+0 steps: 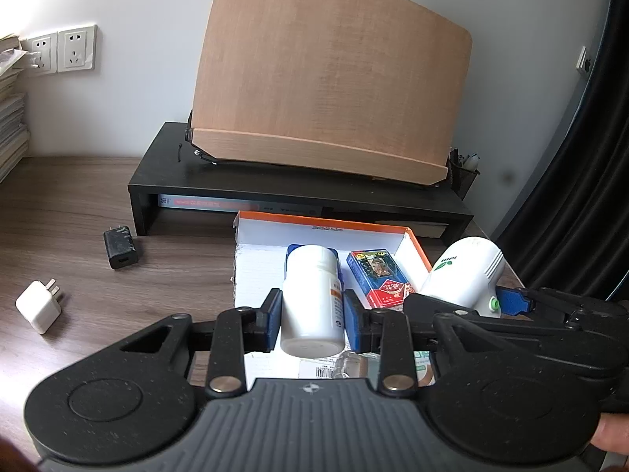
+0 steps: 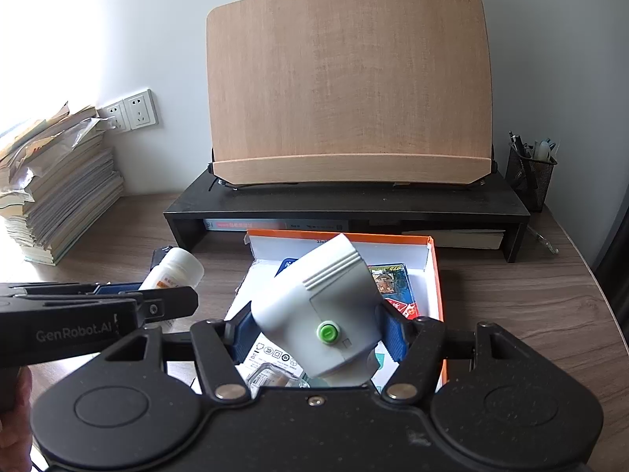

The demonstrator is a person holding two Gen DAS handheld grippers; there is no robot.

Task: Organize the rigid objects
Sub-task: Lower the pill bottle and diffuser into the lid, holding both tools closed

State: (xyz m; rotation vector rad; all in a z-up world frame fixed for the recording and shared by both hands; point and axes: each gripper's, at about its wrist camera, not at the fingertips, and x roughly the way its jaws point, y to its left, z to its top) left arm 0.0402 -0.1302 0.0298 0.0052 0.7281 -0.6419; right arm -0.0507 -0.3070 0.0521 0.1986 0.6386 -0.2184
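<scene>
The left claw (image 1: pixel 312 310) grips a white bottle (image 1: pixel 312 299); the right claw (image 2: pixel 314 332) grips a white gadget (image 2: pixel 318 310). Each should go down slowly into the box (image 2: pixel 434 275), at 12 o'clock, beside the cards (image 1: pixel 379 275).

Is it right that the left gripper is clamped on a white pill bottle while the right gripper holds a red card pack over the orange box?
Not quite. The left gripper does clamp the white pill bottle, but the right gripper holds a white device with a green button, as the right wrist view shows. The red card pack lies inside the orange box.
</scene>
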